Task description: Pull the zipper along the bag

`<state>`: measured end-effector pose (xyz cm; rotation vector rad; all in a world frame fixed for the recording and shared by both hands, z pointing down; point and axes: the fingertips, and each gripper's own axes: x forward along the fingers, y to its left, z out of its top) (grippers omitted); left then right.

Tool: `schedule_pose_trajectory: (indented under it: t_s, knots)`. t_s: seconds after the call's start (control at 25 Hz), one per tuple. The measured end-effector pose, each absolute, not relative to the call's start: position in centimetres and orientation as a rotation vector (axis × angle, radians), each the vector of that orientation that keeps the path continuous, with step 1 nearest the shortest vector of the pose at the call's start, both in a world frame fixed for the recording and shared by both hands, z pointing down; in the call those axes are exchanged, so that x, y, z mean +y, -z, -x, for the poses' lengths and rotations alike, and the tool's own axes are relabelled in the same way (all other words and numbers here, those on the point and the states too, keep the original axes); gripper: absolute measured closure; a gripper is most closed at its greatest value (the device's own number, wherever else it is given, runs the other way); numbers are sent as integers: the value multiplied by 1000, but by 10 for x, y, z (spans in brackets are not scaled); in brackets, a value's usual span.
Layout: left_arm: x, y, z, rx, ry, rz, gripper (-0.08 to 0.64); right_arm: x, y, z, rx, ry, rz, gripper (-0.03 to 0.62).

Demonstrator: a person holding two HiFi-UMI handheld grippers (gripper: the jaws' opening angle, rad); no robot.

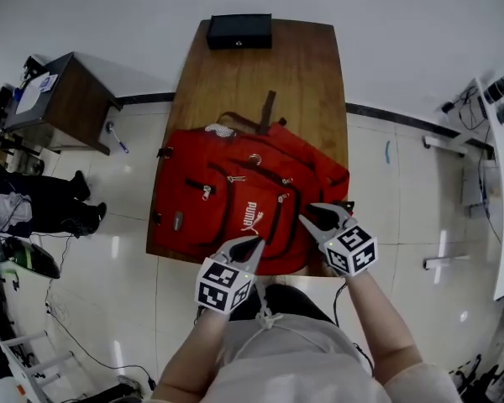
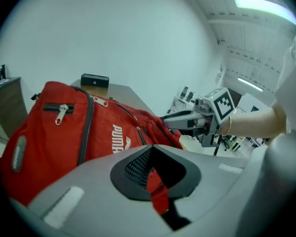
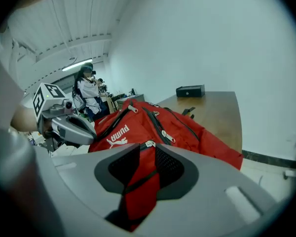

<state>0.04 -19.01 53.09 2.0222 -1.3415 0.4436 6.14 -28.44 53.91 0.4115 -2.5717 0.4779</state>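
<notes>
Left tool (image 1: 250,243) and right tool (image 1: 311,218) are clamping the red fabric backpack (image 1: 227,191) on the brown wooden tabletop (image 1: 302,74), near edge; jaws are hiding the pinched spots.

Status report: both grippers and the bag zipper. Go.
Left gripper shut on red backpack fabric. Right gripper shut on fabric beside a zipper pull. Nothing seen blocking the zipper.

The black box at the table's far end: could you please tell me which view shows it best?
The head view: the black box lies whole and unobstructed, seen from above. Both gripper views show it only small and side-on, beyond the red backpack.
</notes>
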Motion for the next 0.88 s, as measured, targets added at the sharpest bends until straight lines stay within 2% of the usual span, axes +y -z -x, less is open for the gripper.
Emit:
schedule_pose_trajectory:
  t_s: [0.12, 0.56, 0.88]
  knots:
    - [-183, -506, 1, -1387, -353, -2062, 552, -271, -505, -72, -2630, -345, -506, 586]
    - [-121, -376, 14, -1659, -19, -2350, 552, -167, -394, -87, -2833, -62, -780, 588]
    - [5, -360, 38, -1668, -48, -2437, 552, -34, -376, -59, -2841, 111, -844, 588]
